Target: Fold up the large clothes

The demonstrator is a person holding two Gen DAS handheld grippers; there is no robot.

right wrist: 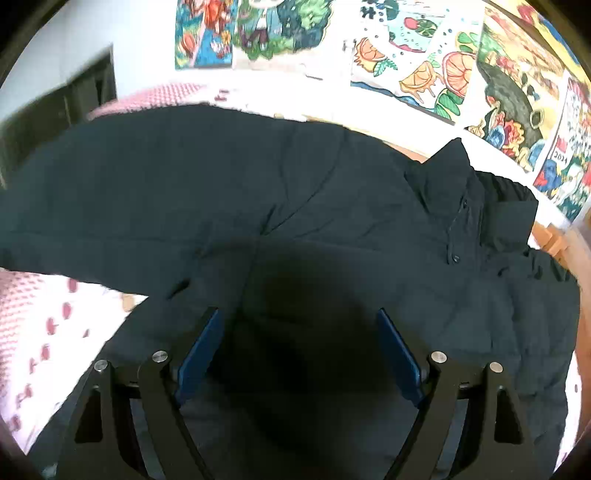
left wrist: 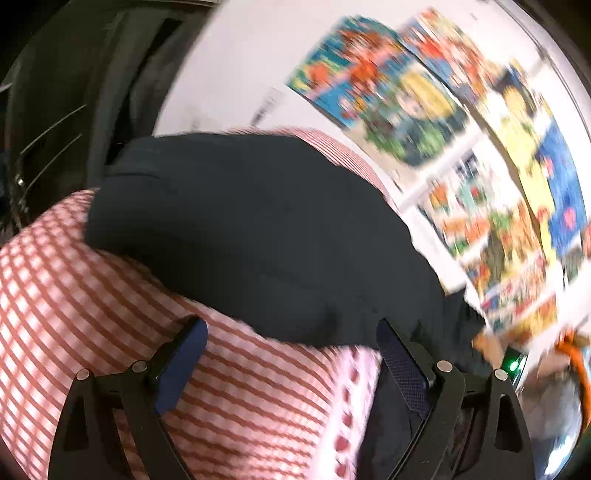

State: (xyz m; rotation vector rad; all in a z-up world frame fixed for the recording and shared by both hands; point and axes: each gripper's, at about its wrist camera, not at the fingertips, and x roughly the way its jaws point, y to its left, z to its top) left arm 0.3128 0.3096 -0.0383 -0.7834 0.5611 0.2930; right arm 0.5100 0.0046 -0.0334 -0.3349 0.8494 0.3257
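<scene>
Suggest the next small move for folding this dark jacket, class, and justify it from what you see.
Probably lower the right gripper onto the dark padded jacket and pinch its near edge. Both sets of jaws stand open and empty, the left gripper over the pink checked bedding, and the jacket lies spread with its collar up.

**A:** What does the room look like?

**B:** A white wall fills the top of both views, hung with bright, colourful posters set side by side. One shows orange slices and green leaves.

**A:** Any furniture?

**B:** A bed covered in pink-and-white checked bedding takes up the lower left of the left view. A dark shelf unit or doorway stands at the upper left of the right view. Pale wood shows at the right edge.

**A:** And the light?

**B:** Bright and even.
</scene>
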